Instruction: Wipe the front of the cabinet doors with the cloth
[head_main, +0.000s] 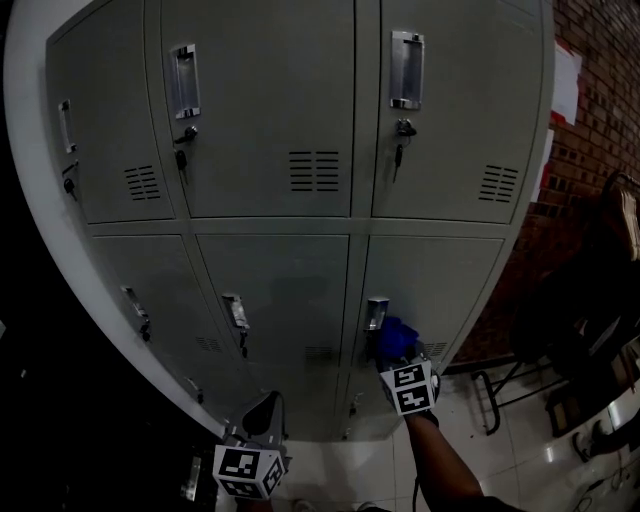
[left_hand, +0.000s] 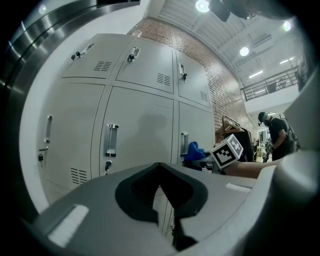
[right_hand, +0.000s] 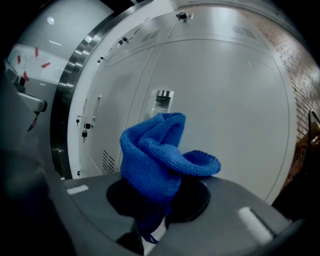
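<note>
The grey metal locker cabinet (head_main: 280, 120) fills the head view, with two rows of vented doors. The lower right door (head_main: 440, 280) is the one nearest the work. The right gripper (head_main: 400, 362) is held up to it, just beside its recessed handle (head_main: 376, 312). The left gripper (head_main: 262, 415) hangs lower and well apart from the cabinet. Its fingers (left_hand: 100, 210) are closed together on nothing.

The right fingers (right_hand: 235, 200) are clamped on the gathered base of a blue knitted cloth (right_hand: 155, 160), and its loose folds flop forward toward the door. I cannot tell whether the cloth touches the panel.

The cloth looks light, soft and floppy, with a grippy knit. Holding it by the bunched base looks sound. A short, thick wad ahead of the fingers would probably press flat instead of folding away.
</note>
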